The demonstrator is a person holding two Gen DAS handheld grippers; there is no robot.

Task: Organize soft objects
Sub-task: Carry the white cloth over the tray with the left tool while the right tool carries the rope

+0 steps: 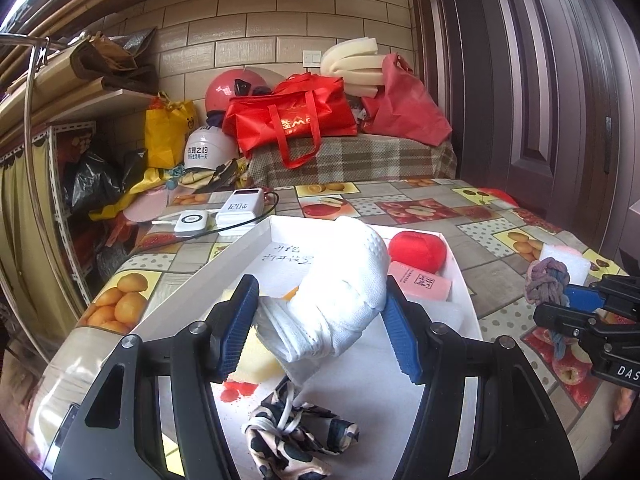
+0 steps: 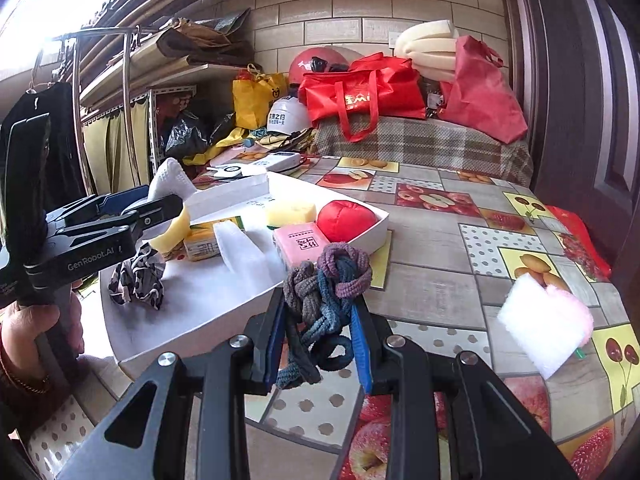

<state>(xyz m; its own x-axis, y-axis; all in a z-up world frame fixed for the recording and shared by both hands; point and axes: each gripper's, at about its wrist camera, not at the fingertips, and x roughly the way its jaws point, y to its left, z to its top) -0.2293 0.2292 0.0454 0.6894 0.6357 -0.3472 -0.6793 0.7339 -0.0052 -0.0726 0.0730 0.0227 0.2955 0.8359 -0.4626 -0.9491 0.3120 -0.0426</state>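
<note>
Yellow sponge behind left gripper

Knitted white sock, braided cloth rope, glossy printed tablecloth, matt white cardboard tray

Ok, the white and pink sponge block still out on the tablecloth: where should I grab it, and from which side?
Take the sponge block across its flat white faces, coming down from above. It lies apart from the white tray, with bare tablecloth all around, so nothing blocks the fingers. Avoid the fluffy pink edge; it probably squashes. The right gripper is nearest but holds the knotted rope.
</note>
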